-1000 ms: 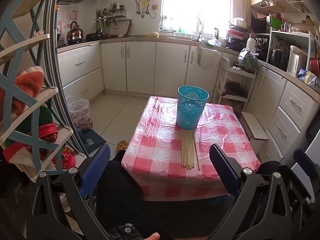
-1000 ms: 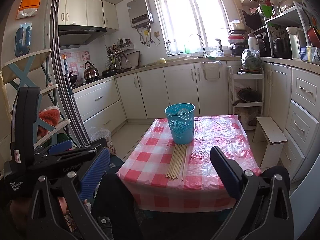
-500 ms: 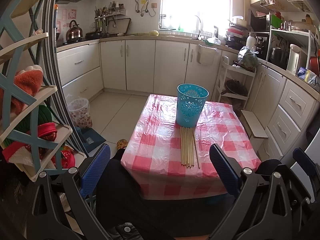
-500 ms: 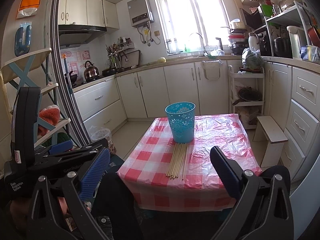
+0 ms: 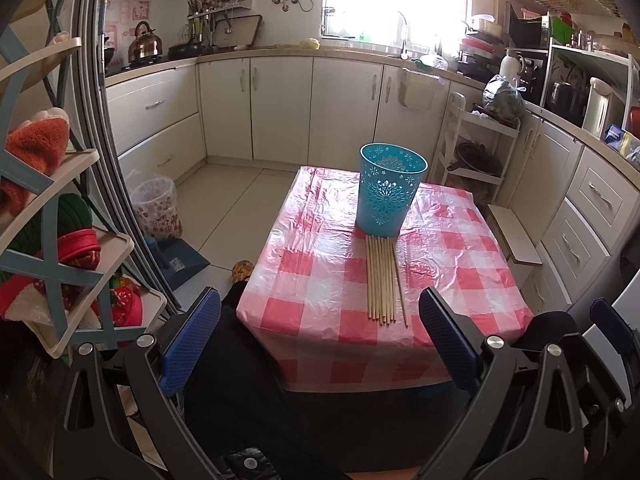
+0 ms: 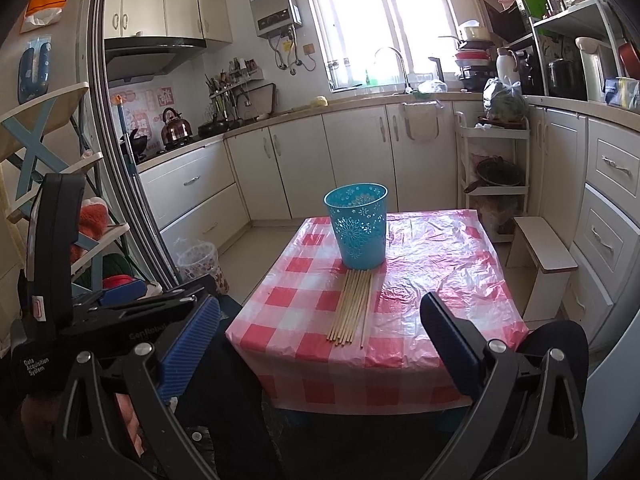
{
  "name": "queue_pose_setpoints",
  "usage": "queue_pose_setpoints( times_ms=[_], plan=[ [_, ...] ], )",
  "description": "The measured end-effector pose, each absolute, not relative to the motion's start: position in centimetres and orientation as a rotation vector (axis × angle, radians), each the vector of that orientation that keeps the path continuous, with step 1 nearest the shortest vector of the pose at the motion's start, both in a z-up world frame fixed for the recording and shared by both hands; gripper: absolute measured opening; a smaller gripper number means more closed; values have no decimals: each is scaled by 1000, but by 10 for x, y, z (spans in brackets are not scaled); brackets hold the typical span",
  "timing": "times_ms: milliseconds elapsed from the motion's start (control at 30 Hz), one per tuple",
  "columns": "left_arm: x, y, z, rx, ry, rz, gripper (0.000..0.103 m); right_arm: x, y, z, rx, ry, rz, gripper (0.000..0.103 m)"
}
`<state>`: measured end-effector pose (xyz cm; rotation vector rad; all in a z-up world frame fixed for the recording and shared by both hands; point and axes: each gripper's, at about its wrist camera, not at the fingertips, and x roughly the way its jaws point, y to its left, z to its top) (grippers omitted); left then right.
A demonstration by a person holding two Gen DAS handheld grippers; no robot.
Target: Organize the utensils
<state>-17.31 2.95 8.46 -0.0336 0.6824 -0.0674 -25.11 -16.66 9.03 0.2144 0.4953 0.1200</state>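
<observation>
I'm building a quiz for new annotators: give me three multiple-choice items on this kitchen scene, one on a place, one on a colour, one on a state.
1. Where do the chopsticks lie?
A. Inside the bucket
B. On the tablecloth, just in front of the bucket
C. On the floor

2. What colour is the bucket?
A. Turquoise
B. Yellow
C. Black

3. How does the left claw stand?
A. Shut on a chopstick
B. Shut on nothing
C. Open, holding nothing

Answers: 1 B, the sticks lie side by side on the checked tablecloth, their far ends at the bucket's base. 2 A, its patterned wall is turquoise. 3 C, its blue pads are wide apart, nothing between them.
</observation>
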Motion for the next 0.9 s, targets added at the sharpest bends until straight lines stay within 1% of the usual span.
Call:
queue_pose_setpoints(
  times_ms=[167,333,400,467,500,533,567,600,667,733,867,900],
  plan=[
    [-138,32,58,-62,755,-63,95,-214,-180,70,208,538,77,96],
    [-100,30,32,-60,812,-56,95,-142,-201,32,203,646,17,95],
    [-84,30,22,-63,834,-52,95,-111,-204,11,180,712,16,78],
    [-72,30,13,-60,849,-42,95,-77,-206,-14,171,783,26,56],
    [-66,30,9,-59,858,-39,95,-65,-209,-24,154,824,20,52],
    [-59,30,4,-59,869,-38,95,-53,-208,-34,167,853,32,44],
    [-52,29,-1,-57,876,-35,95,-42,-204,-46,206,879,59,40],
    [-47,29,-5,-54,881,-33,95,-31,-200,-56,240,897,79,38],
    [-35,28,-13,-49,900,-28,95,-16,-192,-72,285,934,117,30],
    [-22,27,-21,-53,916,-21,95,-5,-183,-81,306,948,148,29],
    [-2,24,-32,-46,936,-11,95,5,-178,-85,256,965,160,19],
    [3,22,-34,-43,938,-11,95,5,-177,-86,241,969,162,18]
  ],
)
